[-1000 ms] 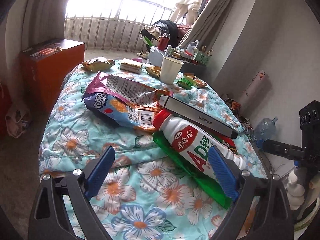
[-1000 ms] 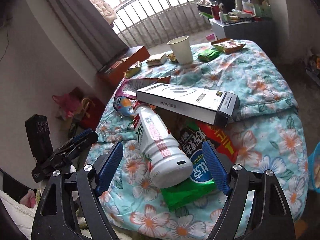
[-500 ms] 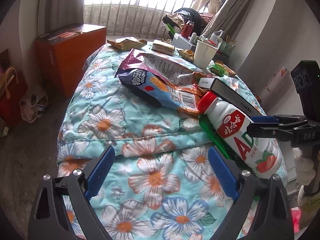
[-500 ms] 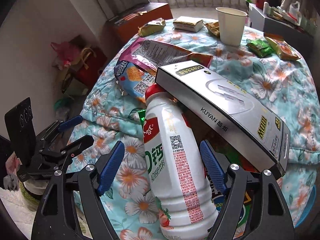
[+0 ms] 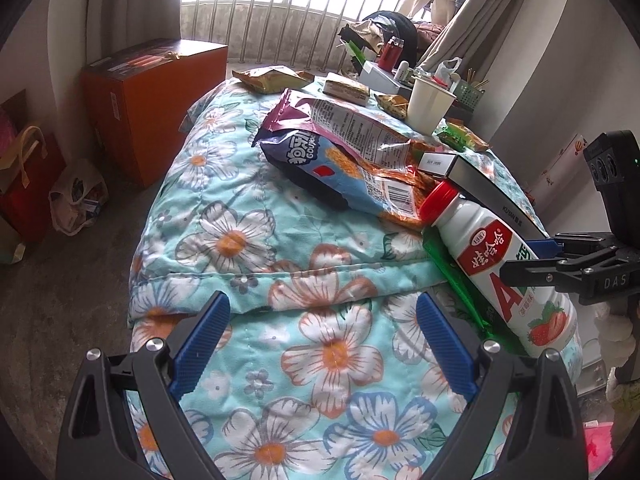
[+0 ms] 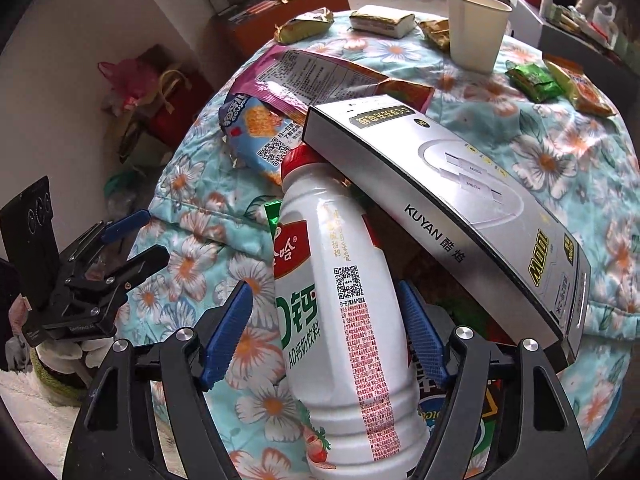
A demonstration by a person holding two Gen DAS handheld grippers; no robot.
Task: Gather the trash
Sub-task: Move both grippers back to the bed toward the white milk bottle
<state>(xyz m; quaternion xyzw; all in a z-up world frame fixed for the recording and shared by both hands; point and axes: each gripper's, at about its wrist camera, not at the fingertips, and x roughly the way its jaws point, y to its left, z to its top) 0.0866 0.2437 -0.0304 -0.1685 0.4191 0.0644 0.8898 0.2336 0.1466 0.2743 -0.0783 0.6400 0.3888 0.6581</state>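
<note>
We see a bed covered with a floral quilt [image 5: 248,240], littered with wrappers and packaging. A white AD calcium milk bottle [image 6: 344,300] with a red cap lies on its side near the quilt's edge, resting on a green wrapper [image 5: 452,280], its cap tucked under the corner of a long grey KUYAN box [image 6: 452,200].

Our right gripper [image 6: 324,332] points steeply down over the bottle, one blue pad on each side of its body. Its jaws are closing, with the bottle between them; the right pad sits against or just beside the bottle's side, and we cannot tell whether the pads press on it yet. From the left wrist view the same gripper [image 5: 532,260] reaches in from the right across the bottle's label.

Our left gripper [image 5: 324,340] hovers over bare quilt to the left of the bottle, its jaws spread wide with nothing between them.

Behind the bottle lies a large blue and purple snack bag [image 5: 332,152], partly under the box. Farther back stand a white paper cup [image 6: 476,28], a small green packet [image 6: 532,80] and an orange packet [image 6: 580,88] to its right, and a golden wrapper [image 5: 272,78] and a wrapped cake bar [image 6: 382,20] near the far edge. An orange box [image 5: 156,96] sits on the floor beside the bed.
</note>
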